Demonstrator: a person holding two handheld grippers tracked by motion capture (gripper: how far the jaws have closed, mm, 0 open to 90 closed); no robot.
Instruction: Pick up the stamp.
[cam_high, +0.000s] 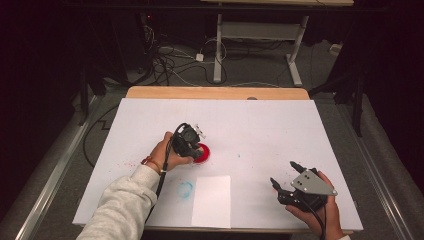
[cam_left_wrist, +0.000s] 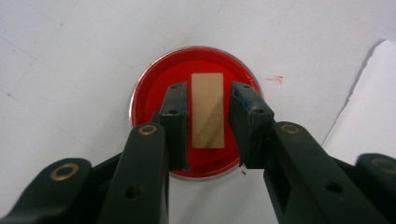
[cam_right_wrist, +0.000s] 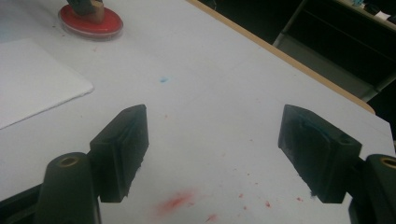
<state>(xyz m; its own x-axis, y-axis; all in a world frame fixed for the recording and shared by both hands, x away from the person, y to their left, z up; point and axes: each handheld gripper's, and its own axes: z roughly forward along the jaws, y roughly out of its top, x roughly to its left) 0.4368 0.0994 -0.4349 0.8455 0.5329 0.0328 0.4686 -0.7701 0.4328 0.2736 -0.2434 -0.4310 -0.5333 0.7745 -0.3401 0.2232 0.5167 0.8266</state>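
A white-covered tabletop carries a round red dish near its middle, slightly toward the left edge. A small wooden block stands in the red dish, its pale top face turned up toward the left gripper's camera.

The left gripper points down over the dish, held by the person's left hand, whose grey sleeve comes in from the near edge. Its jaws stand one on each side of the wooden block. The left pad sits just against the block's side; a thin strip of red shows between the block and the right pad, so a full pinch cannot be confirmed, and the jaws read as narrowly spread around the block. In the high view the gripper's body covers most of the dish, leaving its right rim showing.

A white sheet of paper lies at the near edge, just right of a faint blue ring stain. Red specks mark the covering near the right gripper.

The right gripper rests low over the near right corner, held by the right hand, with the grey three-cornered plate on top. Its jaws are spread wide with bare covering between them, well apart from the dish.
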